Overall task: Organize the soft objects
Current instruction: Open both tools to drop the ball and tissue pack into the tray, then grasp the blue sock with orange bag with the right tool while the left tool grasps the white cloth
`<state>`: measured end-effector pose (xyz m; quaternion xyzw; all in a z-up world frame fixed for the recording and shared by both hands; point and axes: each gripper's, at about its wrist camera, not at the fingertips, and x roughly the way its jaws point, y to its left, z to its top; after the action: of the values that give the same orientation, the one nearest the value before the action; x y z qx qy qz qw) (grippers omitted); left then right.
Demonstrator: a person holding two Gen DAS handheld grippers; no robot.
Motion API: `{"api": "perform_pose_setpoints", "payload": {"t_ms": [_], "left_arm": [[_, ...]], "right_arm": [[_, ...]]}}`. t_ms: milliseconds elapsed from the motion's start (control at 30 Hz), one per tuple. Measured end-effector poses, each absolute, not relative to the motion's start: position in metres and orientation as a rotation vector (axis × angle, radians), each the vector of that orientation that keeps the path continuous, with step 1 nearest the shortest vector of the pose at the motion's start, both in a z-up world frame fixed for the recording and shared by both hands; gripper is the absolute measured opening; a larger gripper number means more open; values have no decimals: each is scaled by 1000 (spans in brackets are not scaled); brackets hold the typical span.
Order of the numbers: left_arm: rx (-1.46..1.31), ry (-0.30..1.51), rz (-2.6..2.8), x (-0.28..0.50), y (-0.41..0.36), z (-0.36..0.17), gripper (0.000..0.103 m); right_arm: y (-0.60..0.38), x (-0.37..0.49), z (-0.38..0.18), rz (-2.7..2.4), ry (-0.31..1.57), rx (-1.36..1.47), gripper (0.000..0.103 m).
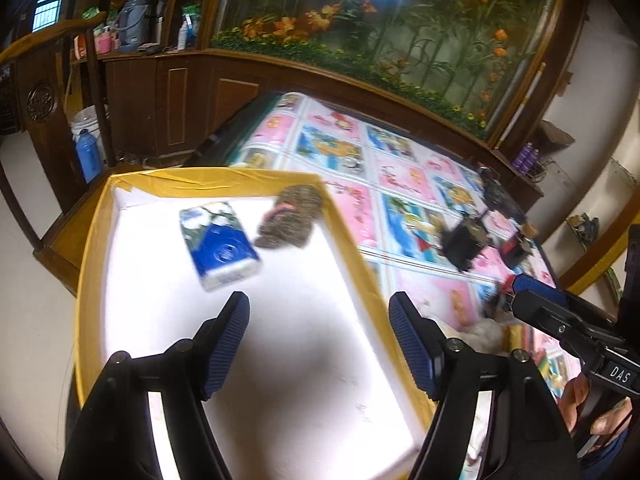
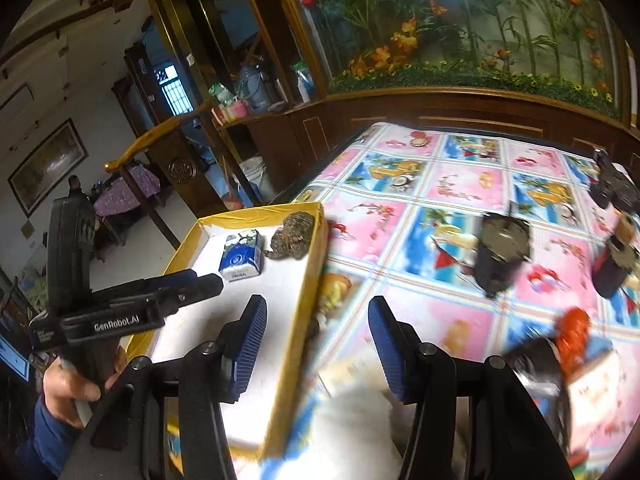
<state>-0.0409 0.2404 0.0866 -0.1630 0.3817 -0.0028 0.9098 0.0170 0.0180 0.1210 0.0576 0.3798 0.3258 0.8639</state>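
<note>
The fluffy white soft lump (image 2: 352, 412) sits right between the right gripper (image 2: 318, 344)'s spread, empty fingers, on the table beside the yellow-rimmed white tray (image 2: 316, 256). The left gripper (image 1: 320, 344) hangs spread and empty over that tray.

Home living room — carved wooden cabinets (image 2: 360, 120), a floral mural (image 1: 400, 20) and a framed picture (image 2: 48, 164) are showing.

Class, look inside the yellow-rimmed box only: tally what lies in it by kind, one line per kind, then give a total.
Blue and white tissue pack: 1
Brown fuzzy soft item: 1
Total in the yellow-rimmed box: 2
</note>
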Motion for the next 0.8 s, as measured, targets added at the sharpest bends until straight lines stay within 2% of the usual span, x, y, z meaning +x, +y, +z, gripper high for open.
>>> {"api": "perform_pose_setpoints", "payload": {"t_ms": [167, 300, 500, 800], "left_arm": [[-289, 763, -92, -63, 190, 95, 74], [-217, 763, -173, -82, 144, 90, 78], [-98, 798, -254, -97, 87, 74, 78], [-10, 878, -261, -74, 61, 54, 79]], "right_arm": [[-50, -19, 114, 635, 771, 198, 66], [-94, -52, 102, 594, 748, 201, 66], [-143, -93, 77, 548, 746, 242, 67], [-176, -99, 52, 518, 798, 332, 67]]}}
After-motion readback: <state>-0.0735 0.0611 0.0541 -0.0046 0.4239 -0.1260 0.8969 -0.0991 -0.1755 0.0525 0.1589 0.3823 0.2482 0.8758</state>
